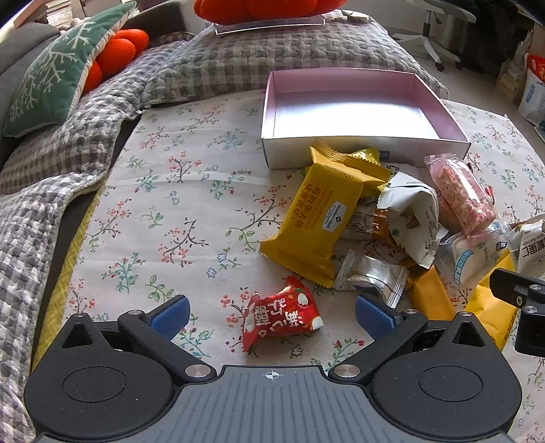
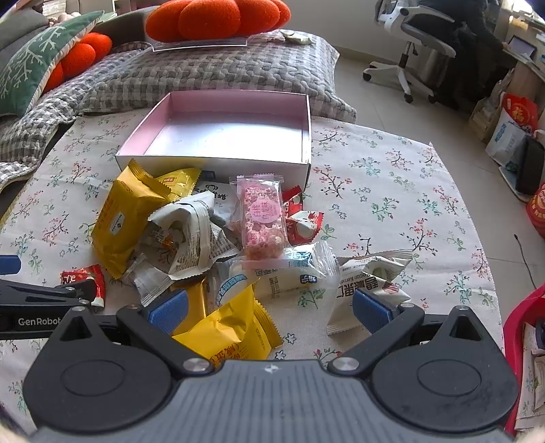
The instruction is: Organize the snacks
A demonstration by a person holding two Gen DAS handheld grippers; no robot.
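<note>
A pile of wrapped snacks lies on the floral cloth in front of an empty pink-lined box (image 1: 357,112) (image 2: 231,129). My left gripper (image 1: 272,315) is open, its blue pads either side of a small red snack packet (image 1: 281,318) that lies on the cloth. A large yellow packet (image 1: 313,221) and a silver sachet (image 1: 373,279) lie just beyond. My right gripper (image 2: 270,311) is open over a crumpled yellow packet (image 2: 231,327). Ahead of it lie a pink rice bar (image 2: 262,218), a clear-wrapped white cake (image 2: 282,276) and a white nut packet (image 2: 364,286).
A sofa with a grey checked quilt (image 1: 211,64), a green cushion (image 1: 51,71) and orange cushions (image 2: 211,17) borders the table's far and left sides. An office chair (image 2: 412,44) and bags stand on the floor to the right. A red basket (image 2: 524,327) is at the right edge.
</note>
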